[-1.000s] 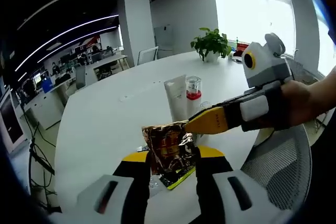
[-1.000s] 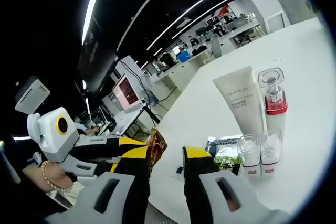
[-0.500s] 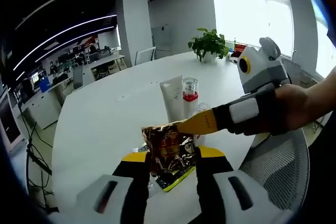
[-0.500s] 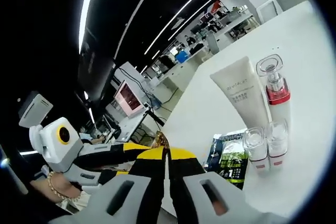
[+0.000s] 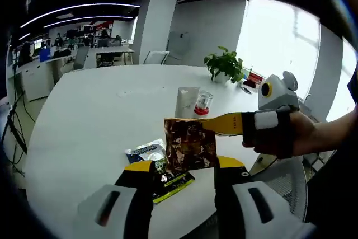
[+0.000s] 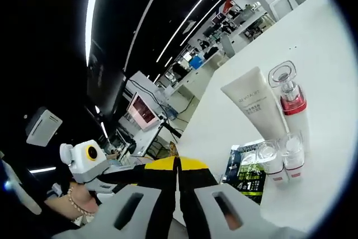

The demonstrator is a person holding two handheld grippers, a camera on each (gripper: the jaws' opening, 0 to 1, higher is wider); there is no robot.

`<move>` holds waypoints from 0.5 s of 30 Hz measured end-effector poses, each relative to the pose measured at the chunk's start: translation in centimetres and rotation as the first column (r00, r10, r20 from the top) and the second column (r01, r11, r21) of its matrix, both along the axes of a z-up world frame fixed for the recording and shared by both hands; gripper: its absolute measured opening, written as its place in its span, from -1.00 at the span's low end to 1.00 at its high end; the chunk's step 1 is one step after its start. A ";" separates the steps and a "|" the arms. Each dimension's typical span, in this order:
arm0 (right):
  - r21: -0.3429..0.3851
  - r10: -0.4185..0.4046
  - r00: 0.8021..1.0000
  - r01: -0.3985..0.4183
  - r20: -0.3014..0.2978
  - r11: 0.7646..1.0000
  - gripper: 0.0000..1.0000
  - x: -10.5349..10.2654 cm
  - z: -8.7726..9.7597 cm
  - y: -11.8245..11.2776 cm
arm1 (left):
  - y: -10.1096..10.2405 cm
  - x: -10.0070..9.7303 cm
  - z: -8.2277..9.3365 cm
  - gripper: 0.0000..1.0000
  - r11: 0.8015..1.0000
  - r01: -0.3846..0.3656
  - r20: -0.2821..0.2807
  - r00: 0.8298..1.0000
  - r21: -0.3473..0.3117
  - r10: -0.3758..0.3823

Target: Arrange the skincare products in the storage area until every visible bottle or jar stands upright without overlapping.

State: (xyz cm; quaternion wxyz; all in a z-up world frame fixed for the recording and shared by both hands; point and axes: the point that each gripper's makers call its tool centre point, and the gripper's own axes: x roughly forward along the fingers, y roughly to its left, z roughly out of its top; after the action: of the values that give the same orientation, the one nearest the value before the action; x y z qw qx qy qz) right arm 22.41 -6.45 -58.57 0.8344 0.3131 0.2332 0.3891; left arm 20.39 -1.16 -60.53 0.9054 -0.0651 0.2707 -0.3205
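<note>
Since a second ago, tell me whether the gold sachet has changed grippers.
Yes. The gold sachet sat between the left gripper's jaws then; now those stand apart beside it, and the right gripper pinches its top corner, above the white table.

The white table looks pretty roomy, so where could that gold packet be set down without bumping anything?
The table is bare on its wide stretch toward the office desks, beyond the dark sachet, and past the white tube toward the potted plant. It is crowded near the edge, where tube, red-collared pump bottle and two small bottles cluster.
</note>
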 end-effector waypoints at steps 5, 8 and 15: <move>0.015 0.016 1.000 -0.016 -0.007 1.000 -0.98 -0.4 0.2 0.3 | 1.2 0.1 -0.4 -0.50 0.993 -0.035 -0.059 0.998 -0.113 0.028; 0.022 0.025 1.000 -0.025 -0.014 0.999 -0.98 -0.5 0.1 0.6 | 1.7 -0.1 -0.9 -0.59 0.992 -0.034 -0.084 0.996 -0.124 0.023; 0.026 0.033 0.999 -0.032 -0.026 0.999 -0.98 -0.3 -0.2 1.2 | 2.1 -0.2 -1.3 -0.86 0.979 -0.054 -0.118 0.993 -0.197 0.031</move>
State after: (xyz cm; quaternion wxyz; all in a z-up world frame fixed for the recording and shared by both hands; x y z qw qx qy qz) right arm 22.08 -5.21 -58.80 0.8207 0.3253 0.2442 0.4012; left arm 20.15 0.97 -61.85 0.8840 -0.1797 0.2871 -0.3222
